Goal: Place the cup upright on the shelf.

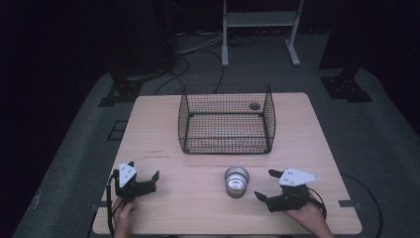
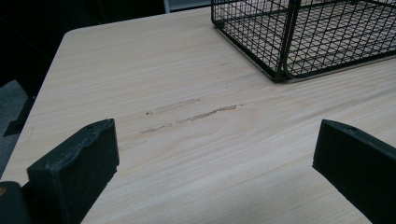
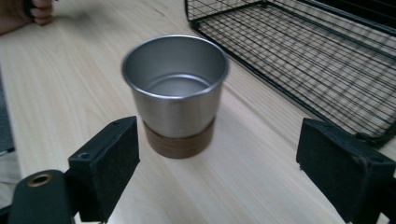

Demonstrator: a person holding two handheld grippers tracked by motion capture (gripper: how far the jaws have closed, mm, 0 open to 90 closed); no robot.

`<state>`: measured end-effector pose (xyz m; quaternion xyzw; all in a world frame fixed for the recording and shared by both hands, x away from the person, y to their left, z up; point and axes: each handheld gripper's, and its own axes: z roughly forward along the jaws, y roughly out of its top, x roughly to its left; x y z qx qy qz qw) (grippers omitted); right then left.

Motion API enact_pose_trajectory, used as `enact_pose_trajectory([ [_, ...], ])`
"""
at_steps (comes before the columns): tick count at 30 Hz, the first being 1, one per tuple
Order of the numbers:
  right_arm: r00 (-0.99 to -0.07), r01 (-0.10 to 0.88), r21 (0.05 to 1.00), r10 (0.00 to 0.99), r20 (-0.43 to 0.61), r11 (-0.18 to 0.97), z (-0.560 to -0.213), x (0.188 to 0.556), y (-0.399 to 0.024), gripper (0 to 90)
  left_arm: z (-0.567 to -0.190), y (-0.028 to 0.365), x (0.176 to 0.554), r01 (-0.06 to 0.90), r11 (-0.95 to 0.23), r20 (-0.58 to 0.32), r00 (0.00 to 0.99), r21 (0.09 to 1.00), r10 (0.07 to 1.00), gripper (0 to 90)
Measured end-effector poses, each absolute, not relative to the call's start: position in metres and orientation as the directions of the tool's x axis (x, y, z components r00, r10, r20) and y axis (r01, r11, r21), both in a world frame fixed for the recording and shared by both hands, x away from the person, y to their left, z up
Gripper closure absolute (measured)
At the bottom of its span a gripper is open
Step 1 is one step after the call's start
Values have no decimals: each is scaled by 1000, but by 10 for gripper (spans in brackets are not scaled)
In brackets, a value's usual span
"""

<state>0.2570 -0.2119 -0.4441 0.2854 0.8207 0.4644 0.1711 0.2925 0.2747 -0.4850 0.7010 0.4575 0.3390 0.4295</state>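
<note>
An upright, empty steel cup (image 1: 236, 181) with a brown base band stands near the table's front edge. In the right gripper view the cup (image 3: 175, 93) is just ahead of the jaws, slightly left of centre. My right gripper (image 1: 264, 184) lies just right of the cup, open and pointing at it, nothing between its jaws (image 3: 219, 149). My left gripper (image 1: 143, 170) rests open at the front left, well away from the cup, with bare wood between its jaws (image 2: 215, 149). A black wire basket (image 1: 226, 121) sits at the table's middle back, open on top.
The light wooden table (image 1: 163, 129) bears faint scuff marks (image 2: 191, 114) ahead of the left gripper. The basket's corner (image 2: 280, 70) is to the upper right there. A small dark round spot (image 1: 254, 105) shows at the basket's back right. A hand (image 3: 32, 11) appears far left.
</note>
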Motion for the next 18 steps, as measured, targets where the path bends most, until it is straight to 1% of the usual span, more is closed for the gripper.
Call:
enact_pose_trajectory([
  [11, -808, 308, 855, 590, 4, 416, -448, 258, -201, 124, -485, 275, 292, 350, -214, 84, 352, 912, 932, 0],
  [18, -821, 316, 836, 571, 4, 448, -452, 264, -188, 104, -485, 275, 292, 350, -214, 84, 352, 912, 932, 0],
])
